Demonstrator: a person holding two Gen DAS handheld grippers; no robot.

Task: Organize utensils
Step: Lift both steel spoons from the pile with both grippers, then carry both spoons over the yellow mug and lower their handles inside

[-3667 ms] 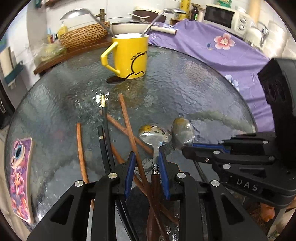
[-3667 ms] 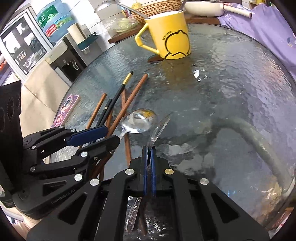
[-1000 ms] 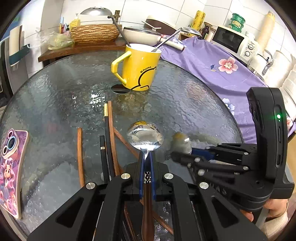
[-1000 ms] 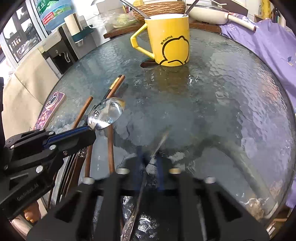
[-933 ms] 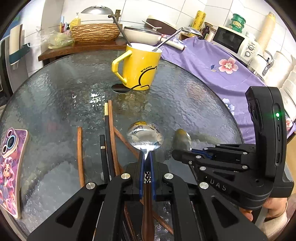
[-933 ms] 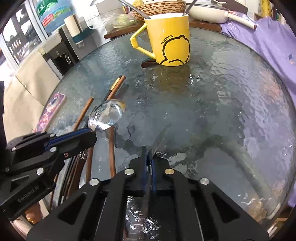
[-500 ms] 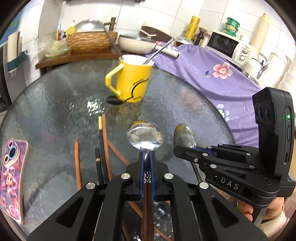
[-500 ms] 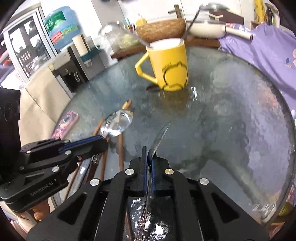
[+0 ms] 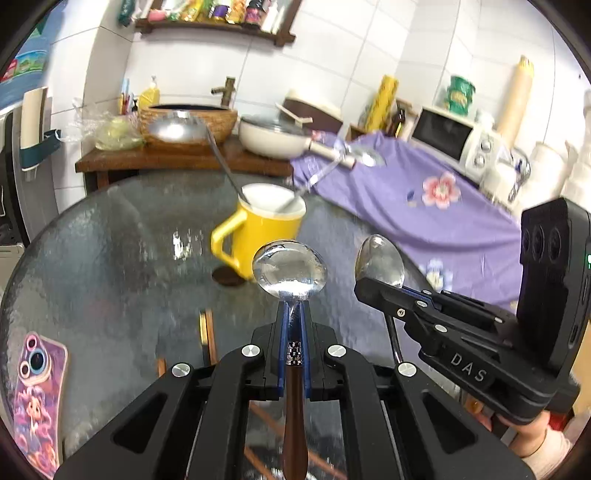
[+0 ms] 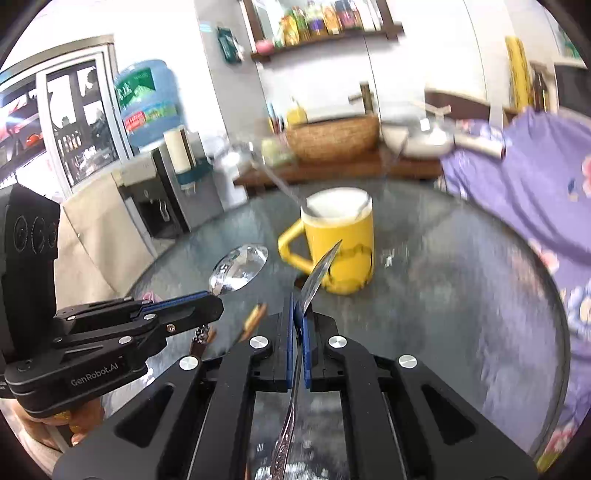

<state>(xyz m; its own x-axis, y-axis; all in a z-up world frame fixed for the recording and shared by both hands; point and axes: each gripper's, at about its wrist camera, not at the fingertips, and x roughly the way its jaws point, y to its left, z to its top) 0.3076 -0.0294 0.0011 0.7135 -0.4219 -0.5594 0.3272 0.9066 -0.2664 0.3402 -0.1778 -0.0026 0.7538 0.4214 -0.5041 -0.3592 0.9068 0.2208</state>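
Both grippers' fingers clamp 1 spoon each: left gripper (image 9: pixel 293 325) on the brown-handled spoon (image 9: pixel 290 267), right gripper (image 10: pixel 299 328) on the steel spoon (image 10: pixel 319 275). Both have lifted off the table (image 9: pixel 110 266) since a second ago; the mug (image 10: pixel 340 243) at 12 o'clock looks next.

A phone (image 9: pixel 35 402) lies on the glass table (image 9: pixel 110 258); microwave (image 9: pixel 452 142) beyond.

Ahead stands a white-tiled wall (image 9: pixel 369 55) with a wooden shelf (image 9: pixel 221 29) of bottles high up. Below it a brown wooden side table (image 9: pixel 177 160) runs across. Ahead to the right, a purple flowered cloth (image 9: pixel 424 206) covers a counter. Far left, a glazed door (image 10: pixel 70 122) lets in daylight
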